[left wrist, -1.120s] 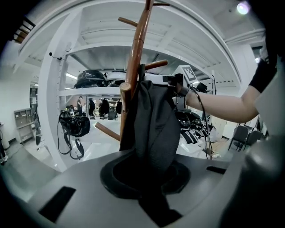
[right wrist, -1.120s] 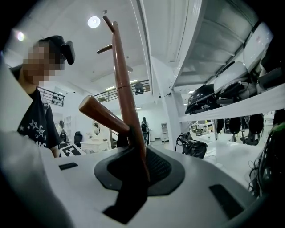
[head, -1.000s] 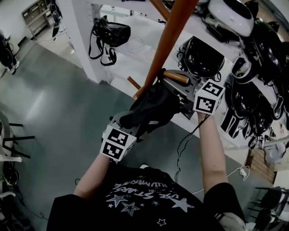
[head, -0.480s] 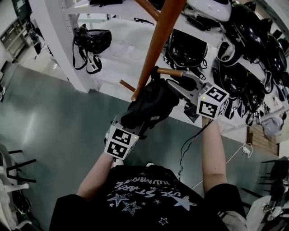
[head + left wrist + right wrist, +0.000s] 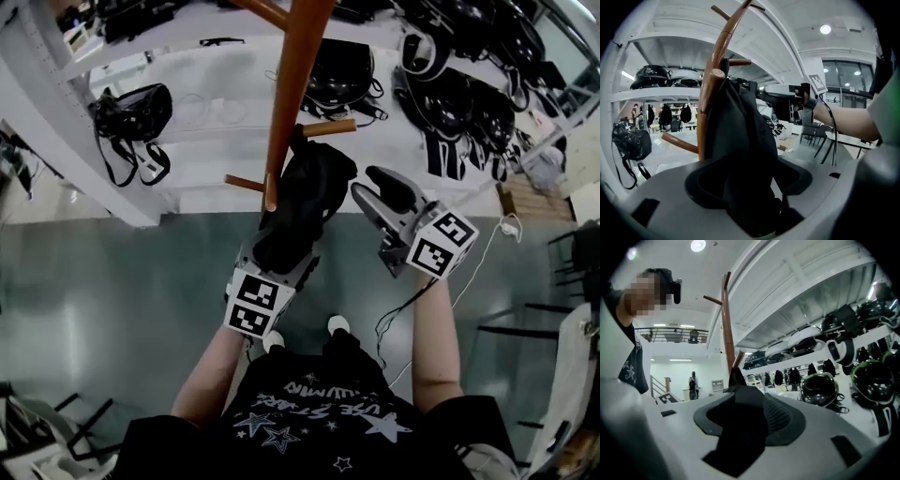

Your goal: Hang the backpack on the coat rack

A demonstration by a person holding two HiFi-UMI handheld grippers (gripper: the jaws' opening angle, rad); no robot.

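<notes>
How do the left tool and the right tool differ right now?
The left tool has the backpack between its open jaws; the right tool has nothing between its own. The left tool is at the backpack's lower end; the right tool stands apart, beside it. Shared: both tools' jaws have just been opening.

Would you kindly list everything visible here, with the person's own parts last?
coat rack: one, brown wood, centre.
backpack: one, black, hanging from a rack peg.
bag: one, black, left shelf.
headsets: several, black, right shelves.
shelving: one, white, behind the rack.
floor: grey, below.
left gripper: one, grey, jaws have just been opening, backpack's bottom between them.
right gripper: one, grey, jaws have just been opening, empty, apart from backpack.
T-shirt: one, black, bottom.
</notes>
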